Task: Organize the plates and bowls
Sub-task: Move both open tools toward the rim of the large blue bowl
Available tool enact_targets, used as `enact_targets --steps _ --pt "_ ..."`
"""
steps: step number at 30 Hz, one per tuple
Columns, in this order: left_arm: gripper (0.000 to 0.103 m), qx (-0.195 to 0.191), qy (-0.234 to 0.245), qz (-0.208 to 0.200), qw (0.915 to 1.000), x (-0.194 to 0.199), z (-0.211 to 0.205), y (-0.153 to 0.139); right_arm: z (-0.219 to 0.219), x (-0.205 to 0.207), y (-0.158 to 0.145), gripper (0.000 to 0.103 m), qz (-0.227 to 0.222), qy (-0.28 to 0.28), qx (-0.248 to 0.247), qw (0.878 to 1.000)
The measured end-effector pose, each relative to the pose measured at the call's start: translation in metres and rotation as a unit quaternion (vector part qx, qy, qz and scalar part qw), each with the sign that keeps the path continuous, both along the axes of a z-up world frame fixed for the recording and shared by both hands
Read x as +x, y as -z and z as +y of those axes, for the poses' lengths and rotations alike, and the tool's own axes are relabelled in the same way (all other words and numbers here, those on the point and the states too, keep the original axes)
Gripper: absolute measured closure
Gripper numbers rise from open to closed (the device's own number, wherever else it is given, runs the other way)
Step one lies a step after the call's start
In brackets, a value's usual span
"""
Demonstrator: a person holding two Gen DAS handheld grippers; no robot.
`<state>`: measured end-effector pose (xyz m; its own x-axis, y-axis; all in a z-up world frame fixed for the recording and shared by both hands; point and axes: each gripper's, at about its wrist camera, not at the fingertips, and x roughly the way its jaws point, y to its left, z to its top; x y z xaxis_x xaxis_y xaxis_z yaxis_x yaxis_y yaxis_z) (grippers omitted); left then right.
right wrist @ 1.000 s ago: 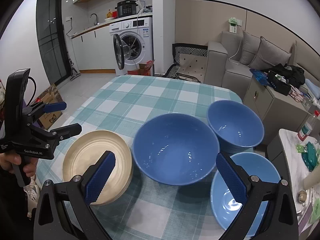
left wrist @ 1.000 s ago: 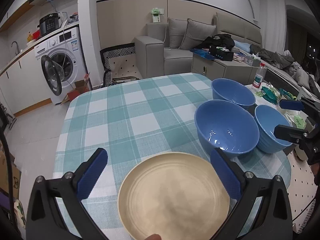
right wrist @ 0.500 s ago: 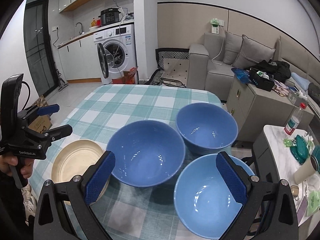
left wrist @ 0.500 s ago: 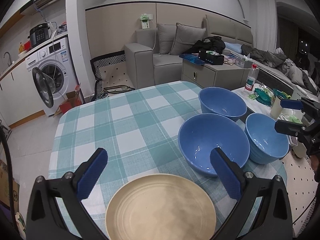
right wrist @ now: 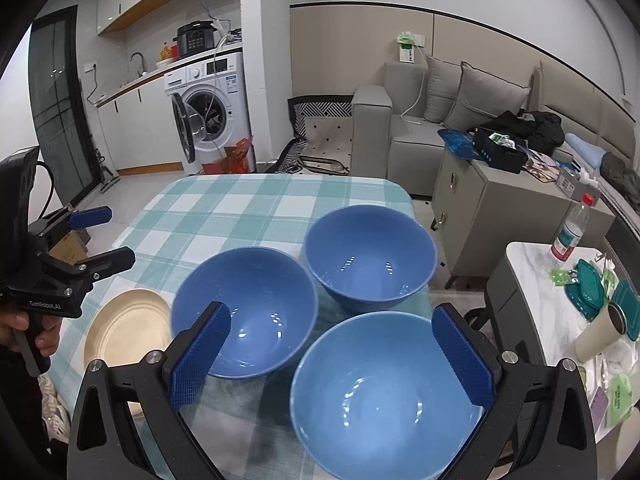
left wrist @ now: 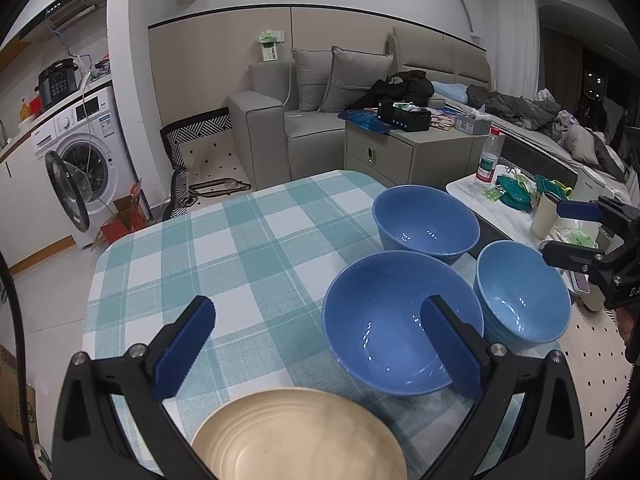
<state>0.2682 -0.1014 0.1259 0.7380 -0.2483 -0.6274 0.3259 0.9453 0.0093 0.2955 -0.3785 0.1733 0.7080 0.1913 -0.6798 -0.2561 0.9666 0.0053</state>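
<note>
Three blue bowls stand close together on the checked tablecloth (left wrist: 224,256): a big one (left wrist: 396,324) (right wrist: 248,308), a far one (left wrist: 426,220) (right wrist: 370,256) and a near-right one (left wrist: 520,296) (right wrist: 384,392). A cream plate (left wrist: 300,436) (right wrist: 128,328) lies at the table's near-left edge. My left gripper (left wrist: 316,348) is open above the plate's far rim and holds nothing. My right gripper (right wrist: 332,356) is open, its fingers spread over the near-right bowl's rim without touching it. Each gripper also shows in the other view, left (right wrist: 96,236) and right (left wrist: 568,232).
A side table (right wrist: 536,280) to the right carries a water bottle (right wrist: 570,228), a cup (right wrist: 600,328) and green lids. A grey cabinet (left wrist: 412,152) and sofa (left wrist: 304,104) stand beyond the table. A washing machine (left wrist: 84,160) with its door open is at the far left.
Both grippers have drawn back and up from the table. The plate has slid lower in the left view, and the near-right bowl now sits between the right fingers. Nothing was grasped.
</note>
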Motion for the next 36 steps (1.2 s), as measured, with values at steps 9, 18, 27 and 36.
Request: enact_targets --steps 9,18,27,36 --pt "0.000 0.002 0.016 -0.003 0.9999 0.022 -0.025 -0.003 -0.029 0.016 0.000 0.001 0.003 0.026 0.008 1.000" --pt "0.000 0.012 0.030 -0.014 0.9994 0.043 -0.050 -0.007 -0.053 0.032 -0.003 0.001 -0.004 0.046 0.027 0.999" --pt "0.000 0.011 0.042 -0.017 0.9989 0.065 -0.071 -0.007 -0.070 0.045 -0.009 0.001 -0.014 0.062 0.043 0.997" --pt "0.000 0.010 0.044 -0.010 0.9989 0.088 -0.083 -0.003 -0.080 0.063 -0.002 0.001 0.000 0.071 0.046 0.996"
